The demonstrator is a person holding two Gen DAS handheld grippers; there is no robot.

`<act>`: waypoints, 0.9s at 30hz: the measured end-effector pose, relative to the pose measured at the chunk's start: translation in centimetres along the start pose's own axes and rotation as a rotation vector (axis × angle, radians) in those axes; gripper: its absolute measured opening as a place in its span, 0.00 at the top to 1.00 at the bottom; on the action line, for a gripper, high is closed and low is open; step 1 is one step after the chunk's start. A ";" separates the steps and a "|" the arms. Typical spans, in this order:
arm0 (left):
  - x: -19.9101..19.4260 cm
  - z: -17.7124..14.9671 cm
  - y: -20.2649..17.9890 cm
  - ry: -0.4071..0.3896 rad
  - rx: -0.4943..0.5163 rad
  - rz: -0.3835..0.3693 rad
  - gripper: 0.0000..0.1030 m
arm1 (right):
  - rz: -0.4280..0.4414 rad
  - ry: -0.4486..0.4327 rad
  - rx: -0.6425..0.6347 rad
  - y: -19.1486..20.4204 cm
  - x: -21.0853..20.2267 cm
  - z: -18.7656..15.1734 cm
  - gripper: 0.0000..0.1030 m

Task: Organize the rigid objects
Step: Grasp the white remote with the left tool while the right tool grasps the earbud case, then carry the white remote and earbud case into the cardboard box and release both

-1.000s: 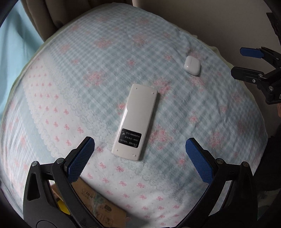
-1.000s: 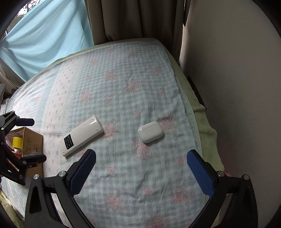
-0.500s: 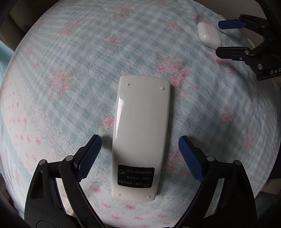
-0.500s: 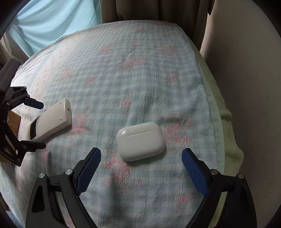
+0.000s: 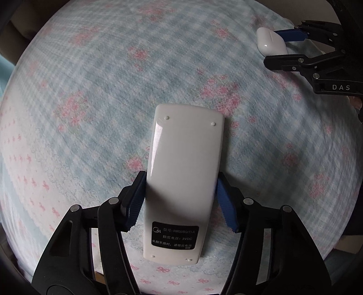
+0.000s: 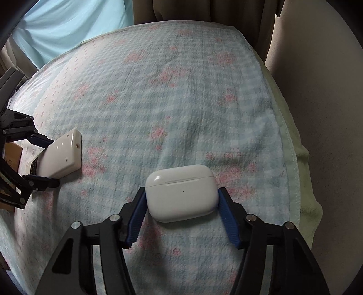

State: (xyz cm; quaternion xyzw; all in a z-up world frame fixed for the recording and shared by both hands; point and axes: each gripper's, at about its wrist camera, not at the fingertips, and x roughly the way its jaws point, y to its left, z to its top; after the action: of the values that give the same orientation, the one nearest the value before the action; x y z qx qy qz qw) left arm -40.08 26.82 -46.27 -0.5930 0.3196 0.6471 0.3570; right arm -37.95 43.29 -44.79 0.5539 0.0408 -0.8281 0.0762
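Observation:
A white remote control (image 5: 183,177) lies face down on the checked floral bedspread (image 5: 95,95), its black label toward me. My left gripper (image 5: 180,199) is shut on the remote's sides, blue pads against it. A white earbud case (image 6: 181,192) lies on the same bedspread (image 6: 172,95). My right gripper (image 6: 181,208) is shut on the case from both sides. The case (image 5: 270,43) and right gripper show at the upper right of the left wrist view; the remote (image 6: 60,158) and left gripper show at the left of the right wrist view.
A cardboard box (image 6: 10,156) sits at the bed's left edge behind the left gripper. A pale wall (image 6: 329,113) runs along the bed's right side, with a green sheet edge (image 6: 301,158). Curtains (image 6: 192,11) and light blue fabric (image 6: 63,25) hang beyond the far end.
Both grippers moved down and forward onto their objects and went from wide open to shut, left on the remote, right on the earbud case.

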 end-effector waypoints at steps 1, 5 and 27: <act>-0.1 0.0 0.0 -0.001 -0.005 -0.004 0.45 | 0.000 0.000 0.001 0.0 -0.1 0.0 0.45; -0.8 -0.2 0.6 -0.010 -0.062 -0.047 0.45 | 0.007 0.002 0.016 -0.1 -0.5 0.2 0.45; -13.2 -6.6 4.6 -0.232 -0.390 -0.167 0.47 | 0.045 -0.087 0.087 6.0 -11.0 3.4 0.45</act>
State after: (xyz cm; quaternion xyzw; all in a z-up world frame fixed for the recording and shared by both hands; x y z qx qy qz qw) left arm -39.87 17.70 -33.77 -0.5968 0.0951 0.7287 0.3223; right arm -35.89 37.75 -33.20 0.5208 -0.0111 -0.8505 0.0725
